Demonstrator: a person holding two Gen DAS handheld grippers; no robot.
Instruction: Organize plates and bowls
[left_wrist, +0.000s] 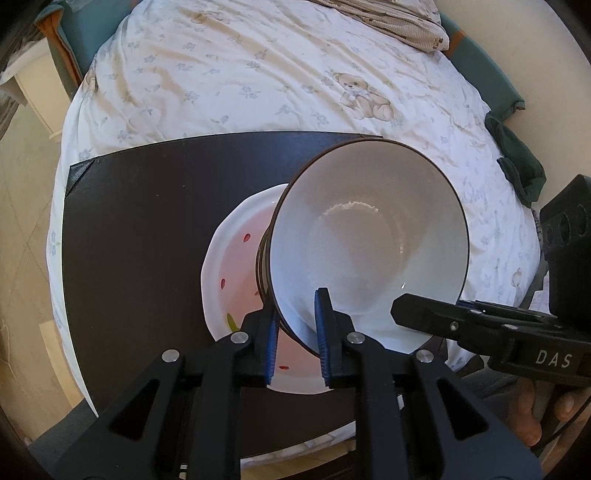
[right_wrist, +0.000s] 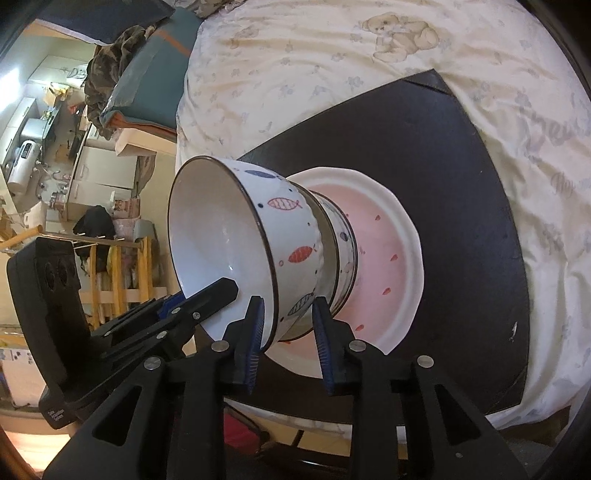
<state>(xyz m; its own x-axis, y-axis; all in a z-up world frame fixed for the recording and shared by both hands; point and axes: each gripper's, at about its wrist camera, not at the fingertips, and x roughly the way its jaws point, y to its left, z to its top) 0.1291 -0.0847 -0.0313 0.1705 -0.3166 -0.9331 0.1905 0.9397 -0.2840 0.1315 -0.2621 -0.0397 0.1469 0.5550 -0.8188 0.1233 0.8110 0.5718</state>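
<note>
- The left wrist view looks down into the top bowl (left_wrist: 369, 236): a plain white inside and a dark rim line. None of its outside pattern shows from here.
- The right wrist view shows that bowl (right_wrist: 258, 243) from the side, with red and blue fish painted on the white wall, seated in a second bowl (right_wrist: 341, 258) below it. In the left view only a sliver of that lower bowl's rim (left_wrist: 261, 266) peeks out beside the top one.
- Both bowls stand on the pink plate (left_wrist: 236, 266) with a white scalloped edge and small red marks; the plate lies on the dark board (left_wrist: 147, 229), which rests on the bear-print bedcover (left_wrist: 258, 74).
- The left gripper (left_wrist: 297, 328) has its blue-padded jaws clamped on the top bowl's near rim, one pad inside and one outside.
- The right gripper (right_wrist: 288, 325) straddles the rim on the other side: one pad lies against the inner wall, while the outer pad stands clear of the bowl, so the jaws are apart.
- Each view catches the other gripper at the rim: the right one (left_wrist: 424, 314) at the right of the bowl in the left view, the left one (right_wrist: 207, 295) at the left in the right view.
- Only the right view shows a cluttered room (right_wrist: 74, 147) past the bed.
</note>
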